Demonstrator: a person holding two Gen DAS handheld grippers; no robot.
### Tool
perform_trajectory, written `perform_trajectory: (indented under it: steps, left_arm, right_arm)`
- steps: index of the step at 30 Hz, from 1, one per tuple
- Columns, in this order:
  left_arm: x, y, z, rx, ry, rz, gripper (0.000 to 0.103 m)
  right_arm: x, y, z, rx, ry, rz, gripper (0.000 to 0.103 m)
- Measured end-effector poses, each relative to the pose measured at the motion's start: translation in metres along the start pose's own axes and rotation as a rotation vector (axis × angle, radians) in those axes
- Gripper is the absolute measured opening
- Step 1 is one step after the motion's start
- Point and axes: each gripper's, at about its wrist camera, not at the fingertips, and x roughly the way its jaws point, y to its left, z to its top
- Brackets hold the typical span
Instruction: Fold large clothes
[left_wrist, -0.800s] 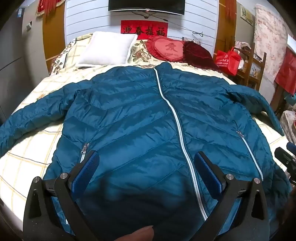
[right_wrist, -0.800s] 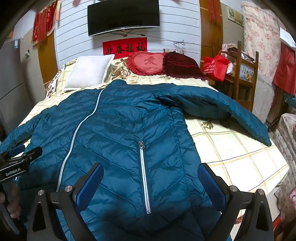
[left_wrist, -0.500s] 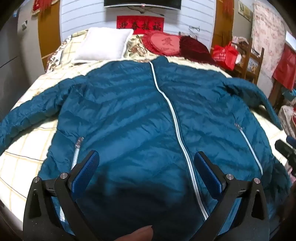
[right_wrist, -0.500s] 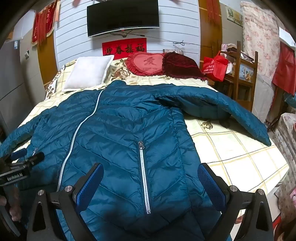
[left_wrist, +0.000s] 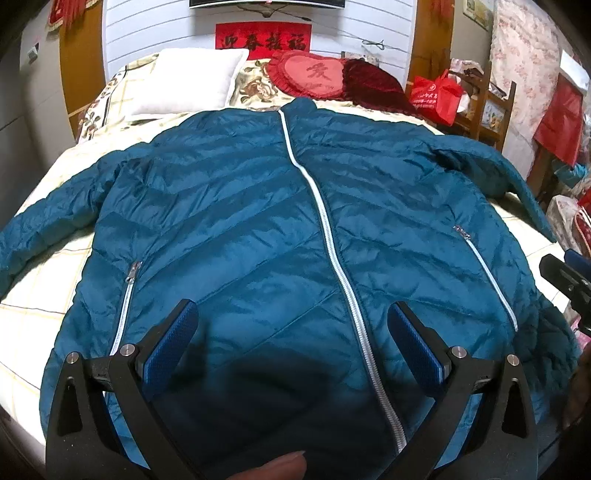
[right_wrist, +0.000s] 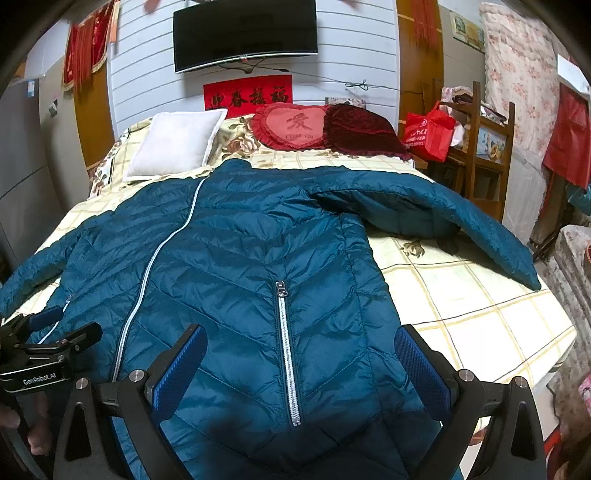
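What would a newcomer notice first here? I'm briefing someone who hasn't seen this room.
A big teal padded jacket lies spread front-up across the bed, zipped shut with a pale zipper, sleeves stretched to both sides. Behind it at the headboard sit a white pillow and a red heart cushion. A dark TV hangs on the wall above.

I am in a lived-in home bedroom. Ahead of me is a bed with a cream checked, flowered sheet, a white pillow and a red heart-shaped cushion at its head. A dark television hangs on the white panelled wall above a red banner. A wooden shelf unit with a red bag stands alongside.
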Motion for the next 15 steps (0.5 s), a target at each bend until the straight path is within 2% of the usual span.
perform_trajectory:
  steps: [11, 15]
  left_arm:
    - [-0.007, 0.017, 0.005, -0.096, -0.053, -0.077, 0.103]
    - [-0.009, 0.012, 0.005, -0.062, -0.075, -0.049, 0.103]
  right_arm:
    - [0.0, 0.001, -0.002, 0.0, 0.002, -0.001, 0.101]
    - [0.001, 0.0, -0.001, 0.001, 0.002, -0.002, 0.101]
